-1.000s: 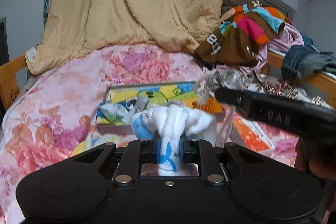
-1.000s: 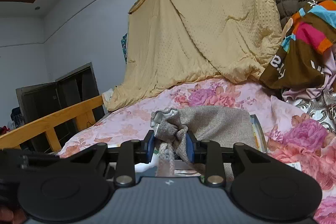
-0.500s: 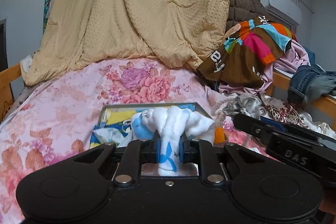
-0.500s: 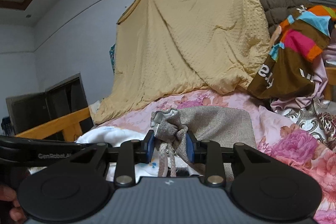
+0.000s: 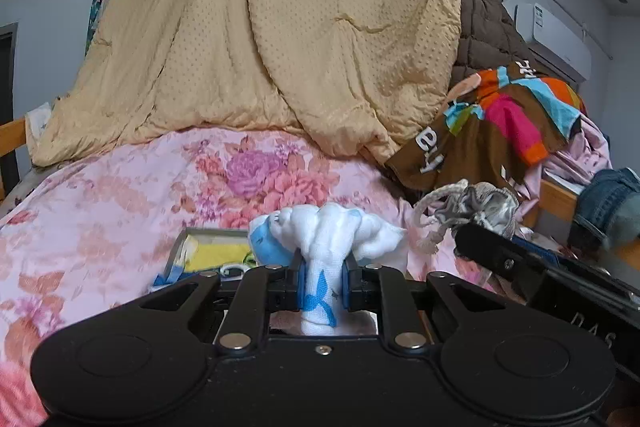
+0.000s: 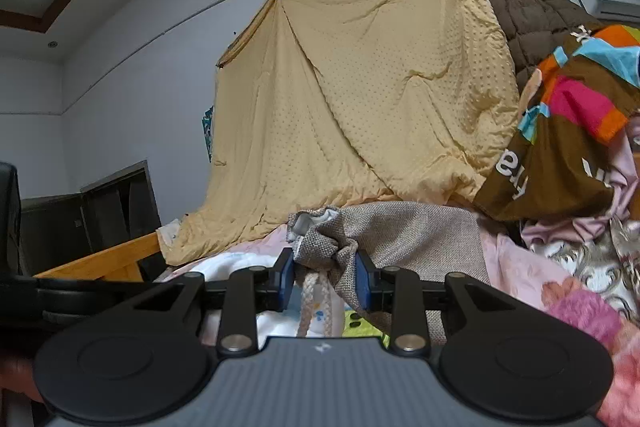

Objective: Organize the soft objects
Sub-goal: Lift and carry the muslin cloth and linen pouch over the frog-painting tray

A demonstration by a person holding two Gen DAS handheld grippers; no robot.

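Left gripper (image 5: pixel 323 281) clamped on white cloth (image 5: pixel 325 239) — right gripper (image 6: pixel 323 281) pinching grey drawstring pouch (image 6: pixel 384 239) mouth, likely for stuffing.

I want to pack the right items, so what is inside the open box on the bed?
The box shows something yellow and a bit of blue fabric at its near edge. The white cloth in the left hand-held gripper covers its right part.

My cloth (image 5: pixel 325 239): white with blue marks
My bag (image 6: pixel 404 235): grey weave
Bedspread (image 5: pixel 120 195): pink floral
Blanket (image 5: pixel 280 27): tan, dotted
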